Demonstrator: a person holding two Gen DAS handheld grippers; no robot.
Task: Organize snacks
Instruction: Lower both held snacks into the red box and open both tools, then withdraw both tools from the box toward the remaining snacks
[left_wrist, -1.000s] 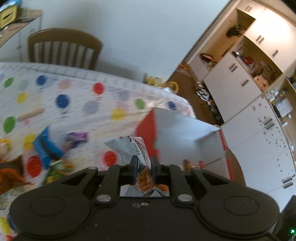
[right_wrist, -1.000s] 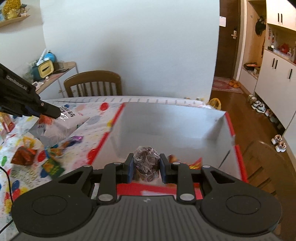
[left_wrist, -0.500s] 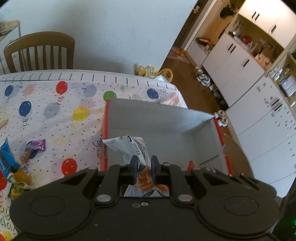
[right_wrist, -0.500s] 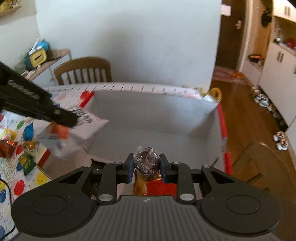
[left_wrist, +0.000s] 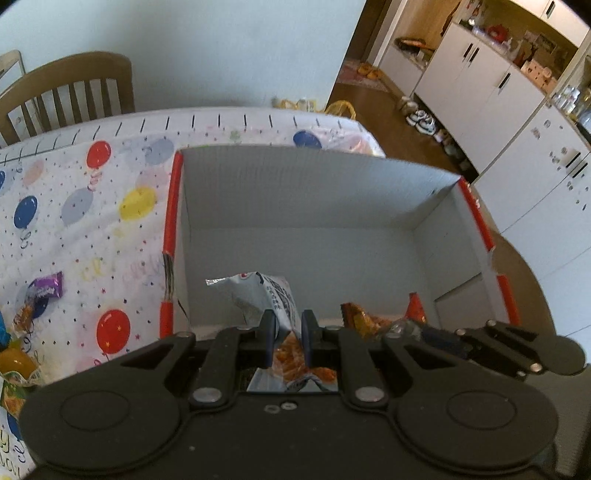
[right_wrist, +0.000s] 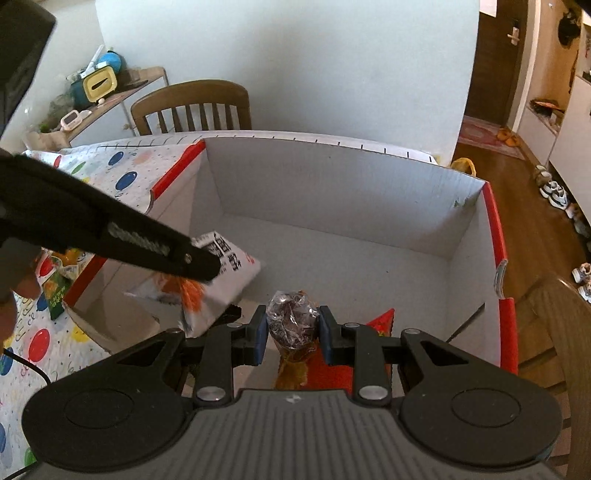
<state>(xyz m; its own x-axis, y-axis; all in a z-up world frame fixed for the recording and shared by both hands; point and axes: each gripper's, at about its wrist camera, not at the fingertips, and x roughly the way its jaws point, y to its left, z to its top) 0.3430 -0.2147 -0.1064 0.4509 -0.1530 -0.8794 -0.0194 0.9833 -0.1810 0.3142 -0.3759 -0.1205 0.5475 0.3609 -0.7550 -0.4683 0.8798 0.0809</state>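
A wooden chair (right_wrist: 192, 105) is standing at the table's far side, shoes (left_wrist: 421, 120) are lying along white cabinets (left_wrist: 476, 92) far right.

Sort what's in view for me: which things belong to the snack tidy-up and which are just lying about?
Job:
white snack bag in left gripper
clear-wrapped dark snack in right gripper
red-edged box
loose snacks on the tablecloth

Lying about:
wooden chair
shoes
side-table clutter
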